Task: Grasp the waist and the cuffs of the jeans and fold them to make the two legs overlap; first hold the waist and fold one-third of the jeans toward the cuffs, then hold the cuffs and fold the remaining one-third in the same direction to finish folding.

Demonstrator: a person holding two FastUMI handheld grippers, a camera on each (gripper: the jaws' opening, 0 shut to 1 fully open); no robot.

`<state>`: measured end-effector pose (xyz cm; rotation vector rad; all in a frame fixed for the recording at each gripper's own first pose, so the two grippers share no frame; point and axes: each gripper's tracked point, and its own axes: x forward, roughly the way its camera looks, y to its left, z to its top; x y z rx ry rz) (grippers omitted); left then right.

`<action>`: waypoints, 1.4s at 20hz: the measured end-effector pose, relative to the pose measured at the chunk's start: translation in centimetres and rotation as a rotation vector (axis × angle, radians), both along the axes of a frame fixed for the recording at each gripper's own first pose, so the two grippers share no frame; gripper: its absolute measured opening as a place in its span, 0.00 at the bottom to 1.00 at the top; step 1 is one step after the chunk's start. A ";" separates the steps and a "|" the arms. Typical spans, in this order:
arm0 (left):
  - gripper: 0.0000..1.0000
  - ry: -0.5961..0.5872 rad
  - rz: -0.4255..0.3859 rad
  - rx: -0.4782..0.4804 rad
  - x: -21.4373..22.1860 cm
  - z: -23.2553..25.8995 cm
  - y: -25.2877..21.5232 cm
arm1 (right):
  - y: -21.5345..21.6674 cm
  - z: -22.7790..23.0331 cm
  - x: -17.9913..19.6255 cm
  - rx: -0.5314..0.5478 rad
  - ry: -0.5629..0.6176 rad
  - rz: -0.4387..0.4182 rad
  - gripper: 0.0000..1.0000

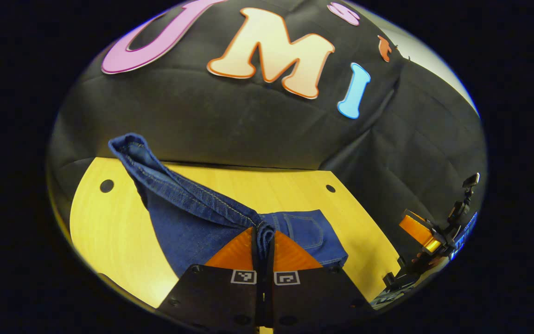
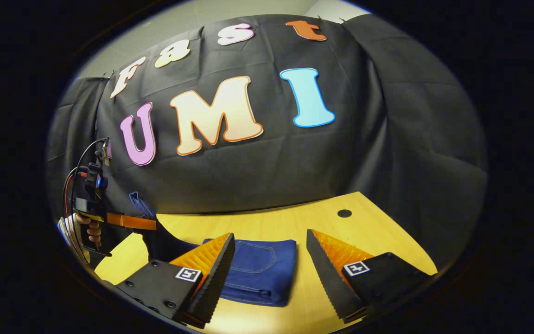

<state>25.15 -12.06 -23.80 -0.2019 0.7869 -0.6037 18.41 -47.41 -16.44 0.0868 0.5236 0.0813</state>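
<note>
Between the left gripper point(image 1: 264, 241)'s pinching fingers hangs the jeans point(image 1: 193, 222) cuff; right gripper point(image 2: 270, 260) spread above.

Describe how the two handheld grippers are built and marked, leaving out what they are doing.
Each gripper has two wedge-shaped, ribbed fingers on black bodies with visible screws and a small square black-and-white tag per finger: see the left gripper and the right gripper. In the right gripper view, the left gripper is seen farther off, trailing red and black cables beside a hand.
</note>
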 end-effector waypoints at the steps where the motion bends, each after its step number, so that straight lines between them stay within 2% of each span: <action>1: 0.00 0.004 -0.020 -0.003 -0.2 -0.2 -1.6 | -0.9 0.2 0.0 -0.002 0.001 -0.006 0.95; 5: 0.00 -0.014 -0.097 -0.024 -1.0 -0.7 -8.4 | -4.3 0.2 -0.3 -0.025 0.016 -0.022 0.96; 8: 0.00 0.020 -0.150 -0.047 -2.4 -2.6 -13.0 | -5.9 -0.1 -0.6 -0.033 0.023 -0.023 0.96; 10: 0.00 0.058 -0.173 -0.012 -3.2 -5.0 -15.1 | -6.7 -1.0 -0.9 -0.045 0.045 -0.011 0.96; 13: 0.00 0.068 -0.175 0.045 -4.0 -8.6 -16.7 | -7.6 -2.4 -1.8 -0.058 0.079 0.013 0.95; 15: 0.00 0.071 -0.138 0.069 -4.9 -10.6 -16.8 | -7.7 -3.0 -2.3 -0.048 0.097 0.032 0.95; 17: 0.00 0.048 -0.119 0.070 -5.6 -10.7 -16.9 | -7.3 -3.5 -2.7 -0.041 0.109 0.070 0.95; 19: 0.07 -0.014 -0.085 0.061 -6.6 -9.1 -16.2 | -6.4 -3.4 -2.8 -0.033 0.106 0.108 0.95; 20: 0.38 -0.065 -0.056 0.068 -6.3 -8.3 -16.0 | -5.8 -3.0 -2.8 -0.028 0.092 0.125 0.97; 21: 0.68 -0.126 -0.016 0.090 -6.0 -7.0 -14.9 | -4.9 -2.3 -2.7 -0.018 0.076 0.141 0.90; 22: 0.99 -0.183 0.019 0.109 -6.2 -5.1 -13.7 | -3.9 -1.4 -2.6 -0.007 0.053 0.156 0.99; 24: 0.96 -0.291 0.085 0.135 -6.2 -1.5 -11.4 | -1.5 0.3 -2.7 0.013 0.004 0.187 0.98; 28: 0.96 -0.410 0.197 0.167 -7.9 4.2 -5.4 | 3.2 5.1 -3.5 0.036 -0.110 0.217 0.98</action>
